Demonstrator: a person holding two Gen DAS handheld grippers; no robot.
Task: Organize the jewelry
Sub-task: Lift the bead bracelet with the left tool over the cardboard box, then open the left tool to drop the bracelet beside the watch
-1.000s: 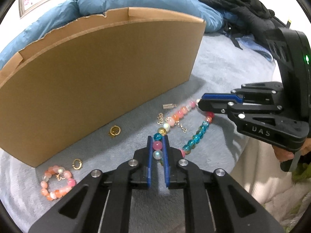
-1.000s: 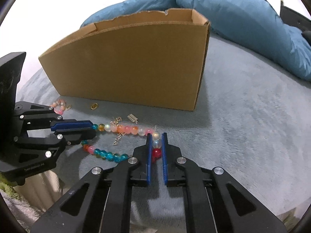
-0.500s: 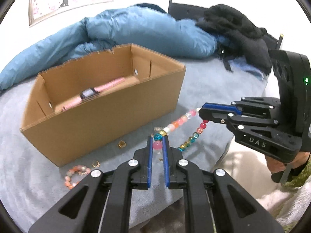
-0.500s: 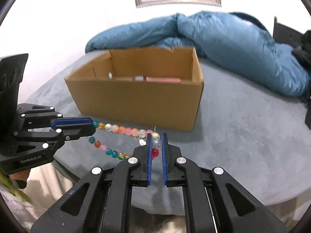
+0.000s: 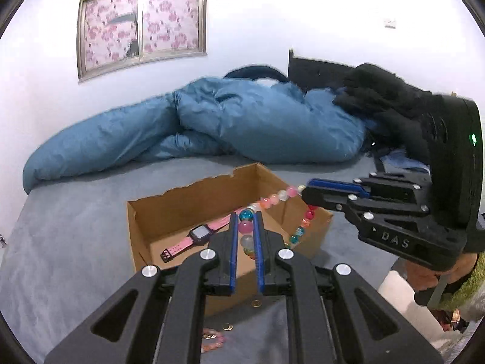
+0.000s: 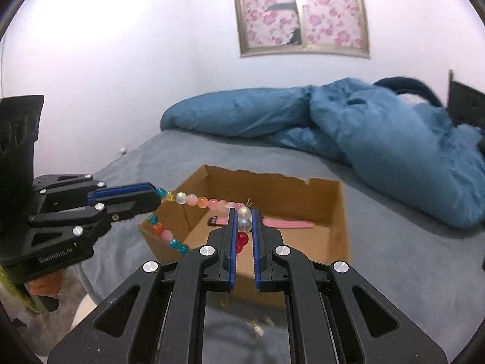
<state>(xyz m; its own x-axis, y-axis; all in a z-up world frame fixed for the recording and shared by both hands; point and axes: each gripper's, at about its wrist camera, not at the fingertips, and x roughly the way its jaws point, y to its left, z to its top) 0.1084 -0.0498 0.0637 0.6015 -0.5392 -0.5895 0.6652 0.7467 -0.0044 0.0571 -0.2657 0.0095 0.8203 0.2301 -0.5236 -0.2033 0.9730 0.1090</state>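
Note:
A bead necklace (image 5: 274, 199) (image 6: 206, 202) of pink, orange, white and teal beads hangs stretched between both grippers, above an open cardboard box (image 5: 169, 203) (image 6: 330, 194). My left gripper (image 5: 246, 221) is shut on its teal and pink beads; it shows from the side in the right wrist view (image 6: 156, 195). My right gripper (image 6: 243, 218) is shut on the white and red beads at the other end, seen as well in the left wrist view (image 5: 304, 192). A loop of beads sags between them. Inside the box lies a pink watch (image 5: 194, 236) (image 6: 285, 223).
The box stands on a grey bed cover (image 6: 409, 242). A blue duvet (image 5: 212, 121) is heaped behind it, with dark clothes (image 5: 385, 97) at the right. A pink bead bracelet (image 5: 212, 339) and small gold rings (image 5: 257, 303) lie in front of the box. A person's hand (image 5: 430, 276) holds the right gripper.
Both grippers have risen with the necklace, lifting it off the bed cover to above the box. The views tilted up, so the box's inside and the window now show.

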